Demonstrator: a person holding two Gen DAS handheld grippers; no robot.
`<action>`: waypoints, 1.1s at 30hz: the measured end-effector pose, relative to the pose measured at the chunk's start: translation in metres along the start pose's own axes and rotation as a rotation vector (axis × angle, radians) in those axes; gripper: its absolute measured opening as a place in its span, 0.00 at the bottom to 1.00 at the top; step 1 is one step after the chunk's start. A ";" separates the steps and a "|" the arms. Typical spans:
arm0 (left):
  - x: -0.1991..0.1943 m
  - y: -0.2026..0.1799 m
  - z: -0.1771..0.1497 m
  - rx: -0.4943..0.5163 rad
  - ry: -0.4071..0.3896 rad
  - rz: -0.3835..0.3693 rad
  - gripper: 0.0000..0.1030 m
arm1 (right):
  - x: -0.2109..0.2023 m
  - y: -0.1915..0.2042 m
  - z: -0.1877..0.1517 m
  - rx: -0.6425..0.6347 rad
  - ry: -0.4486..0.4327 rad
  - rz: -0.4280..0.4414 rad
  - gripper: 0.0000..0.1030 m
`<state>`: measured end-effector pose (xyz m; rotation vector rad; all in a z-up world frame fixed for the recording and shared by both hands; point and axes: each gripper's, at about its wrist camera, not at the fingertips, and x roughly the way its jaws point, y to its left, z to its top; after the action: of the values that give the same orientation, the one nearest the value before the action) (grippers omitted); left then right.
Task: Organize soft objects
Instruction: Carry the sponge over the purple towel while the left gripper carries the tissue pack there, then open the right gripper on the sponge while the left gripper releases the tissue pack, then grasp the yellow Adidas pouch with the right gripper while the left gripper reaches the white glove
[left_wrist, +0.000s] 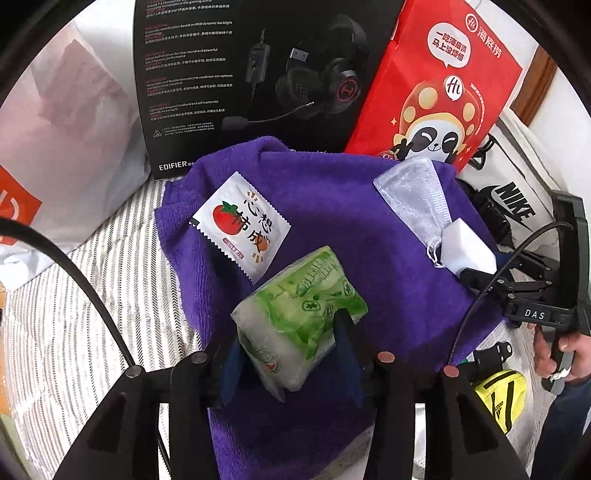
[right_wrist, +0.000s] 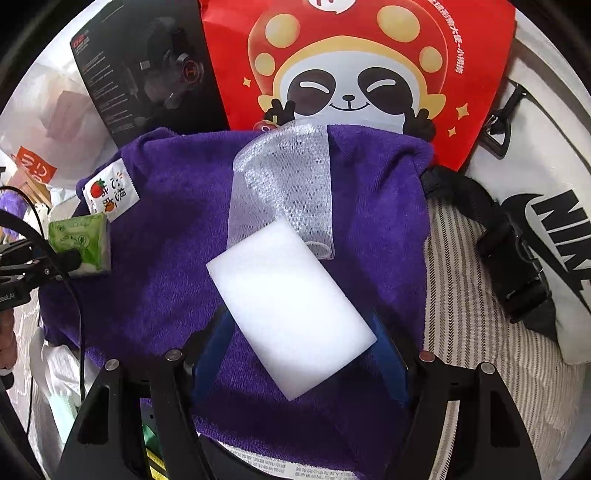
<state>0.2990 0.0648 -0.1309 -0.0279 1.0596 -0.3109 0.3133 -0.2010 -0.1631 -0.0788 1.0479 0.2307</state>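
Note:
A purple towel lies spread on the striped bed; it also shows in the right wrist view. My left gripper is shut on a green tissue pack just above the towel; the pack also shows in the right wrist view. My right gripper is shut on a white sponge block, which also shows in the left wrist view. A white wet-wipe sachet and a sheer mesh pouch lie on the towel; the pouch lies just beyond the sponge.
A black headset box and a red panda bag stand behind the towel. A white Nike bag with a black strap lies at right. A white plastic bag is at left. A yellow pouch lies near the right edge.

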 end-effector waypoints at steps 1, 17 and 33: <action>-0.002 -0.001 0.000 0.008 -0.001 0.018 0.49 | -0.002 0.001 0.001 -0.008 -0.001 -0.012 0.71; -0.044 -0.013 -0.009 0.060 -0.036 0.147 0.68 | -0.058 -0.007 -0.017 0.020 -0.076 -0.023 0.82; -0.097 -0.035 -0.065 0.026 -0.043 0.083 0.68 | -0.097 0.031 -0.114 -0.050 -0.033 0.113 0.83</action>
<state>0.1912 0.0654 -0.0743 0.0322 1.0109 -0.2480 0.1636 -0.2049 -0.1349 -0.0612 1.0148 0.3596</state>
